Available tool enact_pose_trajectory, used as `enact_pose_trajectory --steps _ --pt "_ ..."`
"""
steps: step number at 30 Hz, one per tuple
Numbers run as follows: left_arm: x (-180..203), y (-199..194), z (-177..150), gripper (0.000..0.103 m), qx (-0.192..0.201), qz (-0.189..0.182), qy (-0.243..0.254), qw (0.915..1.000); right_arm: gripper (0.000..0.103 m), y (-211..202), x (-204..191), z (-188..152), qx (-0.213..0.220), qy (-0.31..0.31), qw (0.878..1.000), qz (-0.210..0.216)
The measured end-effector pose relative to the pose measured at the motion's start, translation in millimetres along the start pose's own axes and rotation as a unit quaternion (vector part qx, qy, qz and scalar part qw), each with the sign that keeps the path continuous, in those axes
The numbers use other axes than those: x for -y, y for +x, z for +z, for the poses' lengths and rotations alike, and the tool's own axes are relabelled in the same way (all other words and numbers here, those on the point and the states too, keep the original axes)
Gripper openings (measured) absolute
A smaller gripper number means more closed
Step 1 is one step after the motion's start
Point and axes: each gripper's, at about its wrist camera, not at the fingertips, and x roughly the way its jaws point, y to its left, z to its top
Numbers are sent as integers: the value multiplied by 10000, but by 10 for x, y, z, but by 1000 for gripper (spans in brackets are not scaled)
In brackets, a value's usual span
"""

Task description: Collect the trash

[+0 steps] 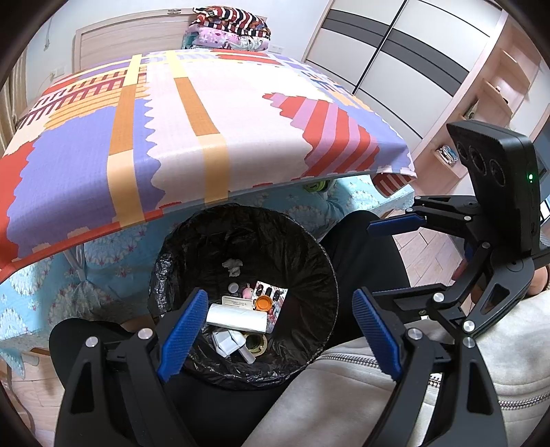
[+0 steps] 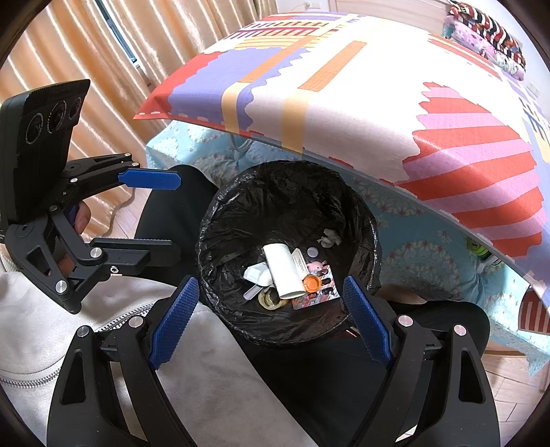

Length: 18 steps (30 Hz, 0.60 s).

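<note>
A round bin with a black liner (image 1: pixel 309 261) (image 2: pixel 240 220) stands between the person's legs by the table edge. In it lie a white plastic roll (image 1: pixel 237 318) (image 2: pixel 283 271), an orange cap (image 1: pixel 263 303) (image 2: pixel 312 283), a blister card (image 2: pixel 321 292), a tape ring (image 1: pixel 256 344) (image 2: pixel 271 299), a crumpled tissue (image 1: pixel 233 265) (image 2: pixel 329 238) and small scraps. My left gripper (image 1: pixel 278 337) is open and empty above the bin; it also shows in the right wrist view (image 2: pixel 151 216). My right gripper (image 2: pixel 271 321) is open and empty above the bin; it also shows in the left wrist view (image 1: pixel 385 258).
A table with a colourful patterned mat (image 1: pixel 206 113) (image 2: pixel 361 86) overhangs the bin, with a blue cloth (image 1: pixel 48 295) under it. Folded fabrics (image 1: pixel 230 27) lie at its far end. Curtains (image 2: pixel 86 51) hang left; wardrobe doors (image 1: pixel 395 51) and shelves (image 1: pixel 498 86) stand right.
</note>
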Motion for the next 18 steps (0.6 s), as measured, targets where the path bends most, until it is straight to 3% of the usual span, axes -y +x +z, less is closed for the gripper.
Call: enact_pose_trajectory --steps 18 --pt "6 -5 18 83 -8 -20 30 10000 86 2 -5 -6 6 4 10000 4"
